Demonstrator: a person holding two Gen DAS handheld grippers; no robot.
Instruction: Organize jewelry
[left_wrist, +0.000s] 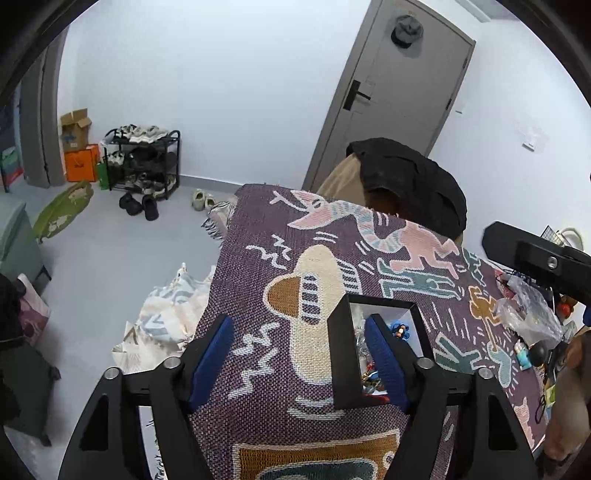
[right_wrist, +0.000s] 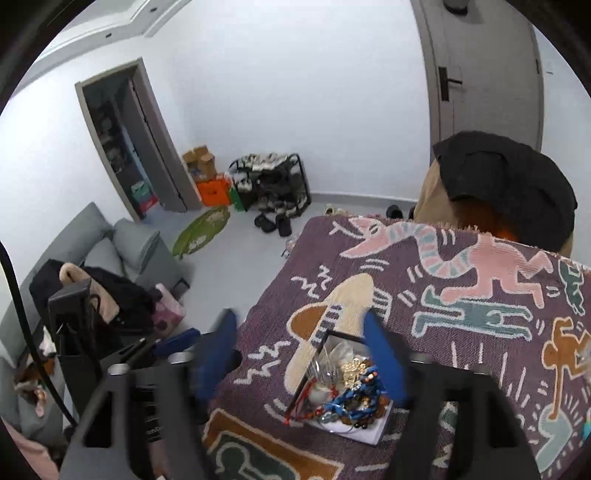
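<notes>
A black box (left_wrist: 345, 354) with a white lining sits on the purple patterned cloth (left_wrist: 280, 229), holding a tangle of jewelry (left_wrist: 364, 350). My left gripper (left_wrist: 297, 365) is open above it, its blue pads (left_wrist: 212, 363) wide apart. The box's left wall falls between them in the picture, and I cannot tell whether they touch. In the right wrist view the same box (right_wrist: 369, 432) shows blue beads, gold pieces and a red cord (right_wrist: 351, 391). My right gripper (right_wrist: 301, 358) is open over the box's near left side, nothing pinched. The other gripper's black body (right_wrist: 74, 314) shows at left.
Clear plastic bags and small trinkets (left_wrist: 528, 314) crowd the table's right side. A chair draped with a black garment (left_wrist: 410, 177) stands behind the table. The table's left edge drops to the floor, with bags (left_wrist: 166, 317), a shoe rack (left_wrist: 144, 158) and a grey sofa (right_wrist: 122, 251).
</notes>
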